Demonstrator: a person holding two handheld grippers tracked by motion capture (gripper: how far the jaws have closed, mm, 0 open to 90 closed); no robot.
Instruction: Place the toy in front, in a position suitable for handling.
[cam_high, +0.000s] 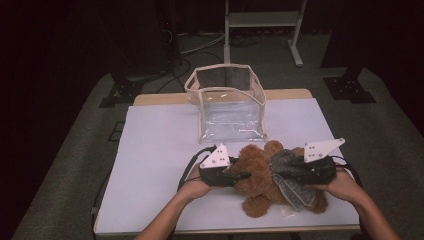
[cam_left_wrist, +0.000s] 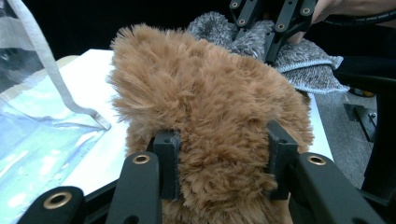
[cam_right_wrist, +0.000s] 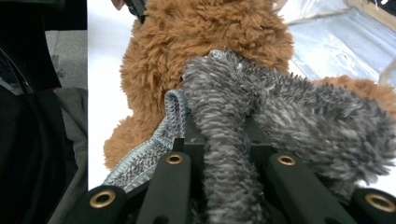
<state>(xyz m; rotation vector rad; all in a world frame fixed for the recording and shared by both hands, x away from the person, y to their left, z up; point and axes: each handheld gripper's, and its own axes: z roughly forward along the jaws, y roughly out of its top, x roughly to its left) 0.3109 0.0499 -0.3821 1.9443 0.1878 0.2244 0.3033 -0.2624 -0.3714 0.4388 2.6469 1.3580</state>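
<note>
A fluffy brown teddy bear (cam_high: 256, 175) lies on the white table (cam_high: 155, 150) near its front edge. My left gripper (cam_high: 244, 176) comes in from the left and is shut on the bear's body (cam_left_wrist: 210, 107), both pads sunk into the fur. A grey fuzzy knitted cloth (cam_high: 287, 167) is draped over the bear's right side. My right gripper (cam_high: 281, 172) comes in from the right and is shut on a bunched fold of that grey cloth (cam_right_wrist: 224, 107). Behind the fold is the bear (cam_right_wrist: 205, 32).
A clear plastic bag with a beige trim (cam_high: 227, 107) stands open just behind the bear, at the middle back of the table. In the left gripper view the bag (cam_left_wrist: 28, 140) is close on the left. A metal stand (cam_high: 262, 20) stands on the floor beyond the table.
</note>
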